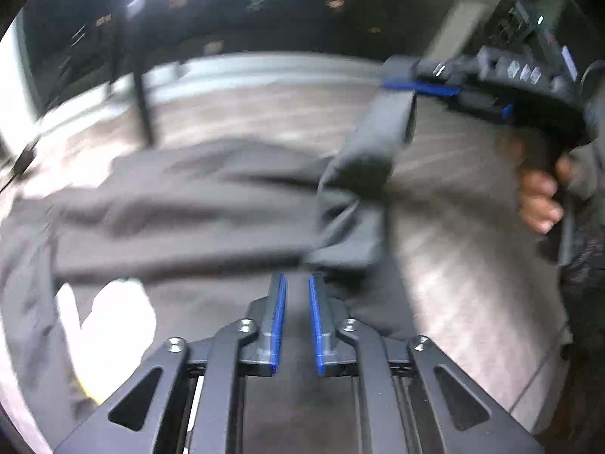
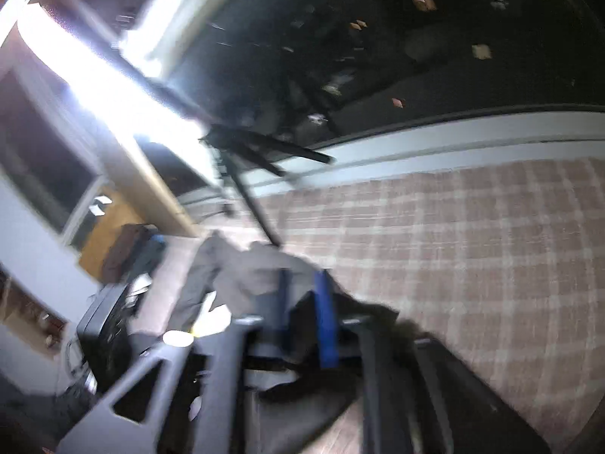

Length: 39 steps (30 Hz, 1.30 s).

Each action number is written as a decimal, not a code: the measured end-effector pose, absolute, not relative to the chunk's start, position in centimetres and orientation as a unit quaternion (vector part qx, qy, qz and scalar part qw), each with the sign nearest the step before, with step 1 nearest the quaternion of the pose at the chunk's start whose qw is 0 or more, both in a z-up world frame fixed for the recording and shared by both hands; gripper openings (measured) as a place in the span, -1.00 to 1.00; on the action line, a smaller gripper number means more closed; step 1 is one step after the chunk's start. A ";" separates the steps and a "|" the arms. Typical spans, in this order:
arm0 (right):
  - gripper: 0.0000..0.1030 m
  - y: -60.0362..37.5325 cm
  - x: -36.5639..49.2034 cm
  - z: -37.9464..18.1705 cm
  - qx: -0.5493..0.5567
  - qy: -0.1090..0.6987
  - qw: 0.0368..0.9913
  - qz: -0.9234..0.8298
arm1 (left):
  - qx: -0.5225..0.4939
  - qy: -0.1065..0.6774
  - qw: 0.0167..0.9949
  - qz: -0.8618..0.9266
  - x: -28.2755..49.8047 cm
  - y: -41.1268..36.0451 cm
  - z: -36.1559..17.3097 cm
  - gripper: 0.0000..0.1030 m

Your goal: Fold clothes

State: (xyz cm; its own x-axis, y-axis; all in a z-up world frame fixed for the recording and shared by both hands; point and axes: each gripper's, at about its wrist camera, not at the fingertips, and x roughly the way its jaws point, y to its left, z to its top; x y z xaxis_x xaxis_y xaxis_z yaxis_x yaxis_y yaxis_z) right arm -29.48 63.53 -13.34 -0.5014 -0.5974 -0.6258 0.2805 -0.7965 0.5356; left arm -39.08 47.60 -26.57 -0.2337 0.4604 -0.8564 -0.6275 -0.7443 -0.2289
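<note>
- Lying spread on the plaid bed cover point(image 1: 472, 265): grey garment point(image 1: 189, 204).
- Hovering over it nearly closed, pinching nothing: left tool point(image 1: 297, 283).
- Gripping a lifted garment strip: right tool point(image 1: 401, 85).

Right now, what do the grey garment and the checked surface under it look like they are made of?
The grey garment looks like soft matte knit or jersey: it drapes in loose folds and hangs limp where the right gripper lifts one part. The checked surface looks like woven fabric, a pink-and-white plaid sheet or cover with a dull finish; blur hides the weave, so that is a guess.
</note>
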 end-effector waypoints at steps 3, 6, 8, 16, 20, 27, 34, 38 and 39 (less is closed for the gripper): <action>-0.18 64.0 -29.0 -14.2 0.432 -0.194 0.241 -0.847 | -0.507 0.086 0.363 0.777 -38.1 47.5 -26.2 -0.69; -0.18 64.0 -27.5 -14.6 0.439 -0.184 0.244 -0.845 | -0.470 0.114 0.378 0.790 -36.6 48.8 -25.3 -0.09; -0.18 63.4 -27.1 -14.6 0.446 -0.176 0.251 -0.841 | -0.452 0.128 0.377 0.798 -36.4 49.9 -25.1 -0.02; -0.18 58.6 -29.7 -16.3 0.499 -0.148 0.265 -0.812 | -0.456 0.081 0.356 0.812 -38.6 51.1 -26.9 -0.68; -0.18 56.7 -31.5 -17.6 0.533 -0.144 0.262 -0.791 | -0.446 0.050 0.367 0.815 -38.1 50.7 -26.6 -0.69; -0.42 54.6 -31.5 -18.5 0.556 -0.076 0.247 -0.790 | -0.457 0.001 0.389 0.800 -37.6 51.2 -27.1 -0.80; -0.93 60.5 -29.0 -15.3 0.507 -0.089 0.225 -0.828 | -0.453 -0.035 0.442 0.774 -36.0 53.4 -25.5 -0.86; -0.93 65.9 -26.8 -14.0 0.501 -0.077 0.161 -0.847 | -0.455 -0.020 0.503 0.734 -33.7 58.7 -25.1 -0.82; -0.93 67.2 -26.4 -14.6 0.517 -0.068 0.133 -0.843 | -0.462 -0.010 0.520 0.718 -32.9 60.4 -25.4 -0.58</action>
